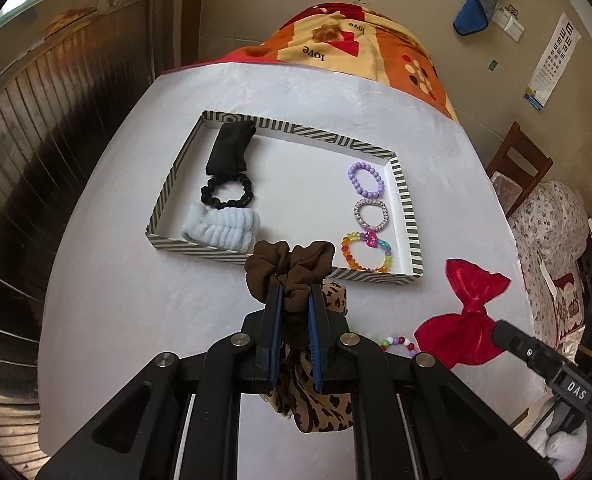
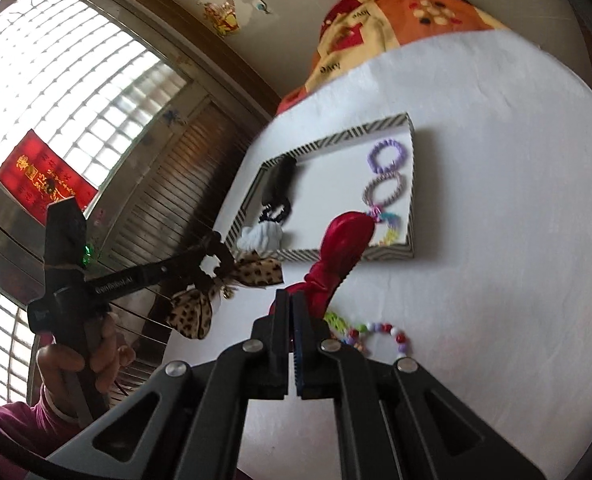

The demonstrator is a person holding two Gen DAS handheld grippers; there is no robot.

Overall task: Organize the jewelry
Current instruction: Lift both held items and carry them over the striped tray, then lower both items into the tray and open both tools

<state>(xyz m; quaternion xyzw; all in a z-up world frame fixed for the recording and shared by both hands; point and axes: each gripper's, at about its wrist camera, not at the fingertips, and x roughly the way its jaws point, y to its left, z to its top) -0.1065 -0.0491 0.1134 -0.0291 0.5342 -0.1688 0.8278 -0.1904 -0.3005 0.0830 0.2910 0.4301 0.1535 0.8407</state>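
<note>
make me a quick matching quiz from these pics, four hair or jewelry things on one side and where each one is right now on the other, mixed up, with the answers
Things
1. red bow
2. brown scrunchie
3. purple bead bracelet
4. pale blue headband

Places
A. in the tray, right side, at the far end of the bracelet row
B. held in the left gripper
C. in the tray, left side, nearest the front wall
D. held in the right gripper

Pairs: 1-D, 2-B, 3-A, 4-C
</note>
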